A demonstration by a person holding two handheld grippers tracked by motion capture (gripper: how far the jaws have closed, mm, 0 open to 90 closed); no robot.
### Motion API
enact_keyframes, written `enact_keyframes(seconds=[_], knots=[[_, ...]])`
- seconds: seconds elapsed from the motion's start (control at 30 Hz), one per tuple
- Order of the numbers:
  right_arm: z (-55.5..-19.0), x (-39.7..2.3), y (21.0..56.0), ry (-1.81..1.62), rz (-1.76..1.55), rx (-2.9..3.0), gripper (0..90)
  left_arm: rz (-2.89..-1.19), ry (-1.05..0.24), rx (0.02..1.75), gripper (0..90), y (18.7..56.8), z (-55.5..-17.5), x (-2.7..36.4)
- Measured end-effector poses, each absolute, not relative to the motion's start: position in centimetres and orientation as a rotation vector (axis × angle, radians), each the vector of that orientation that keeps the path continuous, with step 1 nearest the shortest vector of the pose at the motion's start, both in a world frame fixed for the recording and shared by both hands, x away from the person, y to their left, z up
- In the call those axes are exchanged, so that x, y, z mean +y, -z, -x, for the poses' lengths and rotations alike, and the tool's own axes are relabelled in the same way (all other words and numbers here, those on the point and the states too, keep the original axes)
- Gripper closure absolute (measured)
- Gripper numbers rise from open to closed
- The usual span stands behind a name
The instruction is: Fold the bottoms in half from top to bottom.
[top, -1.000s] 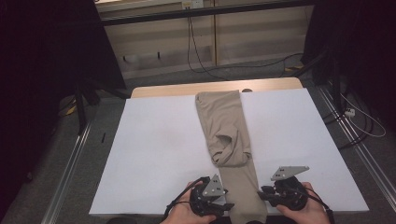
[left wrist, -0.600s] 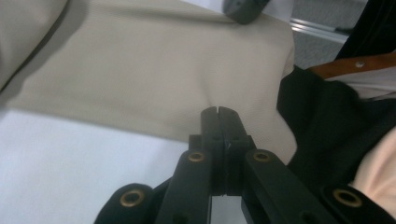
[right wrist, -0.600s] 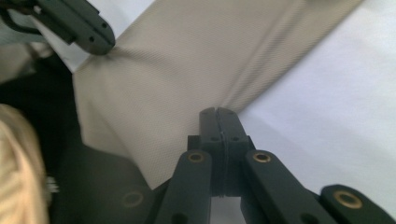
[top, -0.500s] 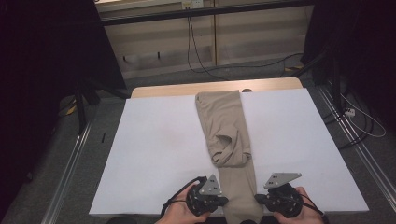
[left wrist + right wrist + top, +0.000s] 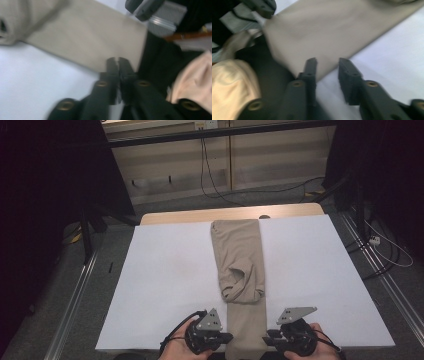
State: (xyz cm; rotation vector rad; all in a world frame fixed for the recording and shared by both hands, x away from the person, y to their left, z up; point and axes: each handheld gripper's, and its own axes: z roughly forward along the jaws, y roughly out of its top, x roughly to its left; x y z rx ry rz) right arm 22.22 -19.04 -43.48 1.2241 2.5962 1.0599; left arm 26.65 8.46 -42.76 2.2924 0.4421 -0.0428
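A pair of tan trousers (image 5: 239, 251) lies lengthwise down the middle of the white sheet (image 5: 165, 280), its far part folded back to a rounded end (image 5: 243, 292). My two grippers flank the near end of the cloth at the table's front edge. The left gripper (image 5: 229, 338) (image 5: 117, 60) has just been opening; its jaws stand a thin slit apart at the cloth's edge, with nothing seen between them. The right gripper (image 5: 268, 339) (image 5: 327, 63) has also just been opening. Its jaws are plainly apart, and the cloth's edge runs under one finger (image 5: 310, 67).
A wooden table edge (image 5: 200, 215) shows beyond the sheet. Cables (image 5: 210, 175) trail on the floor behind, and metal rails (image 5: 75, 295) run along both sides. A hand (image 5: 197, 80) holds the gripper close to the front edge.
Both grippers have drawn back a little toward the table's near edge, the left one also sliding left. The trousers lie as before.
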Motion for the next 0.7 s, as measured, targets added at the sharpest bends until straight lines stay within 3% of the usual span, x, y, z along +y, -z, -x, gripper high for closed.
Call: enact_keyframes(seconds=[0.07, 0.13, 0.17, 0.4, 0.5, 0.6, 0.67, 0.7], knots=[[-23.2, -19.5, 43.1, -1.095, -1.212, 2.575, 65.8, -2.269, -0.033, 0.461, 73.1, 42.2, -27.8, 8.2], [-24.5, -19.9, 42.6, -1.105, -1.195, 2.528, 65.9, -2.227, -0.097, 0.536, 53.9, 41.8, -29.6, 7.6], [-25.3, -20.0, 42.4, -1.110, -1.184, 2.523, 66.5, -2.222, -0.106, 0.551, 50.4, 41.6, -30.7, 7.4], [-30.6, -19.7, 41.1, -1.136, -1.188, 2.443, 80.6, -2.186, -0.172, 0.608, 43.6, 41.1, -36.5, 4.4], [-32.5, -19.5, 41.3, -1.123, -1.234, 2.421, 81.2, -2.183, -0.089, 0.655, 41.3, 41.7, -37.8, 3.0], [-33.5, -19.6, 42.0, -1.118, -1.289, 2.411, 79.2, -2.175, -0.049, 0.666, 52.1, 42.1, -38.6, 2.0], [-33.4, -19.5, 42.4, -1.113, -1.284, 2.417, 78.7, -2.178, -0.024, 0.687, 83.0, 42.4, -38.8, 1.8], [-33.3, -19.5, 42.6, -1.112, -1.280, 2.423, 78.2, -2.167, 0.006, 0.693, 89.6, 42.6, -39.0, 1.7]])
